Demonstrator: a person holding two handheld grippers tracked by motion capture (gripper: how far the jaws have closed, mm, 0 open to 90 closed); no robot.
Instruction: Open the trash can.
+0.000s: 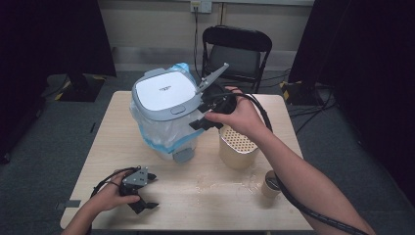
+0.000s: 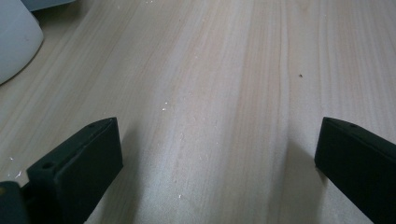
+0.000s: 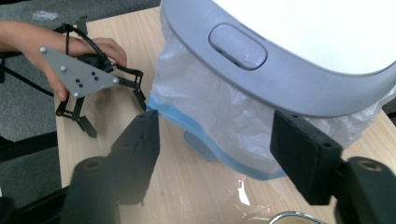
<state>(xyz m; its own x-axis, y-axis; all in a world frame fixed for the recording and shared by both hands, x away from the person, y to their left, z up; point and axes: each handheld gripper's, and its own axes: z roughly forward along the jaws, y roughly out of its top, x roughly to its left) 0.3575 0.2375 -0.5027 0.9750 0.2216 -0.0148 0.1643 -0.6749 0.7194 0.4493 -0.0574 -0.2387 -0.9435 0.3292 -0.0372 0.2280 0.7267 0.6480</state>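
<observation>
a pedal bin (image 1: 166, 110) stood on the far left part of the wooden table (image 1: 220, 200), its white and grey lid (image 1: 166, 93) shut and a clear bag with a blue hem (image 1: 159, 132) hanging out from under the lid and down over the body. its grey foot pedal (image 1: 183, 155) pointed towards the person. in the right gripper view the lid (image 3: 299, 51) showed a grey oval push button (image 3: 238, 46) on its front rim, and the bag (image 3: 219, 121) draped below it.

the right gripper (image 1: 208, 115) was held up in the air just beside the right edge of the lid, in the person's right hand (image 1: 242, 117), with its grey plate sticking up over the lid's corner. in its own view the right gripper (image 3: 215, 149) had its two black jaws well apart, with nothing gripped between them; the bag and the bin's lower front lay beyond the gap, not touched.

the left gripper (image 1: 144, 193) rested low at the near left of the table in the left hand (image 1: 110, 196), well apart from the bin. in its own view the left gripper (image 2: 217, 154) stood wide, bare wood between the jaws and nothing held.

just right of the bin, under the right hand, stood a beige perforated basket (image 1: 237, 147). a paper cup (image 1: 271, 183) stood near the right edge of the table, and a wet, shiny patch (image 1: 220, 183) lay on the wood between the cup and the bin. a black folding chair (image 1: 237, 51) stood behind the table.
</observation>
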